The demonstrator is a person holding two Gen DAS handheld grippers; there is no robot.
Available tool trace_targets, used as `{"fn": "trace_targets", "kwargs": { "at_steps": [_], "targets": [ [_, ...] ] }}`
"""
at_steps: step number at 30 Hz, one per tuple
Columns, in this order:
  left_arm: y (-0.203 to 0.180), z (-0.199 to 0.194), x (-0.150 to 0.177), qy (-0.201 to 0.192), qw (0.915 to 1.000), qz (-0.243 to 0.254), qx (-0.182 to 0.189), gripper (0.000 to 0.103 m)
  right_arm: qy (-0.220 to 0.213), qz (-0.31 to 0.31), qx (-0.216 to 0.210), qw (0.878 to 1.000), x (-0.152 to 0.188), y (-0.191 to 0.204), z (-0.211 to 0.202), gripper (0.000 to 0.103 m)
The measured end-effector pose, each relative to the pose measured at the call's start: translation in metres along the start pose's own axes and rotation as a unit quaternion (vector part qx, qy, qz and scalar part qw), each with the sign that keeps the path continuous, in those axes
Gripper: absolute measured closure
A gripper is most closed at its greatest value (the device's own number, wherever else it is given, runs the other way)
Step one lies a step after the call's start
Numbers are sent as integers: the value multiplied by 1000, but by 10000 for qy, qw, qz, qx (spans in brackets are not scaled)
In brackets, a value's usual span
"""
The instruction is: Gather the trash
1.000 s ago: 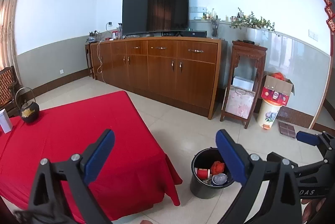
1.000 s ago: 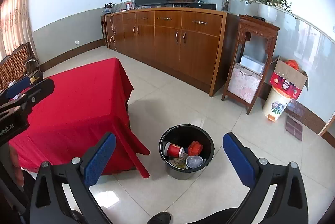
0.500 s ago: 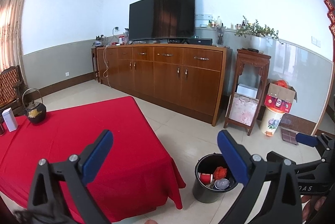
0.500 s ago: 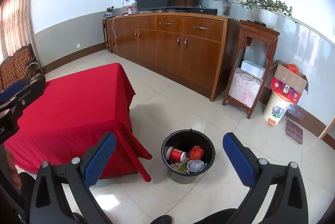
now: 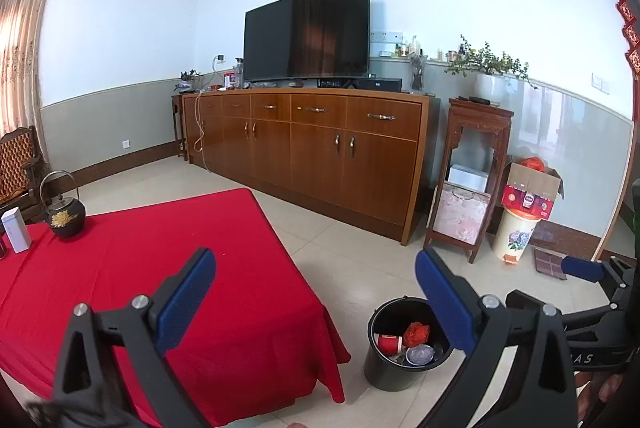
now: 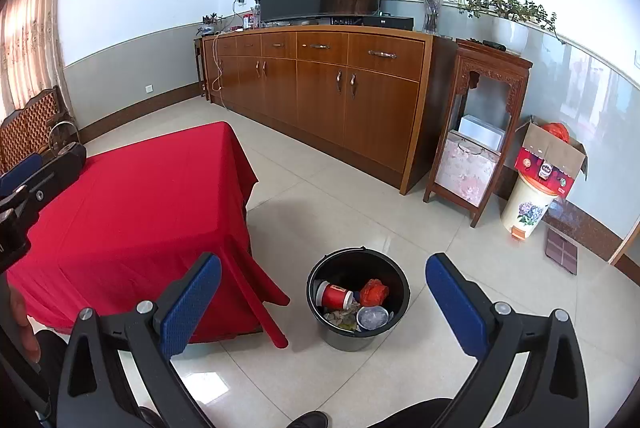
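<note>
Your left claw point(image 5: 316, 304) and right claw point(image 6: 324, 308) both gape wide, holding nothing. The black bucket point(image 6: 394, 270) stands upright on the floor beside the red tabletop point(image 6: 132, 196). Inside, the red cup point(image 6: 334, 295) lies on its side, long axis level, mouth pointing left.

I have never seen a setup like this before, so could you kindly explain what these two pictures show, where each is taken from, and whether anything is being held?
There is no robot here. A person holds a two-finger gripper in each hand, and each gripper has a fisheye camera looking forward along its blue-padded fingers.

One picture is from the left gripper, the other from the right gripper. Both are open and hold nothing. Each camera also catches the other gripper at its edge.

Below them is a table with a red tablecloth. At its far end stand a dark teapot and a white box. I see no loose trash on the cloth.

On the floor beside the table stands a black bucket holding trash: a red cup, a crumpled orange-red wrapper, a clear plastic lid or cup and some scraps.
</note>
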State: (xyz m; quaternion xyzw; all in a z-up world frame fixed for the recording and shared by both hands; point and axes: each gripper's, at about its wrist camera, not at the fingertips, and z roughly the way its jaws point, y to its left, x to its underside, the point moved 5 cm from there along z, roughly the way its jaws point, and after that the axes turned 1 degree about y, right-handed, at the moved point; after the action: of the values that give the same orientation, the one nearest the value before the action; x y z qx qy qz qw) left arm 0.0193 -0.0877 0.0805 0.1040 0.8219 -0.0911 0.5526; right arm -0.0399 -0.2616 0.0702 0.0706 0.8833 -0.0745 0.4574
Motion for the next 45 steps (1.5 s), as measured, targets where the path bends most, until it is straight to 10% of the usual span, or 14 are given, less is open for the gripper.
{"fn": "trace_targets", "kwargs": {
  "at_steps": [45],
  "targets": [
    [0, 0, -3, 10, 10000, 24, 16, 1, -78, -5, 54, 10000, -8, -2, -4, 0]
  ]
}}
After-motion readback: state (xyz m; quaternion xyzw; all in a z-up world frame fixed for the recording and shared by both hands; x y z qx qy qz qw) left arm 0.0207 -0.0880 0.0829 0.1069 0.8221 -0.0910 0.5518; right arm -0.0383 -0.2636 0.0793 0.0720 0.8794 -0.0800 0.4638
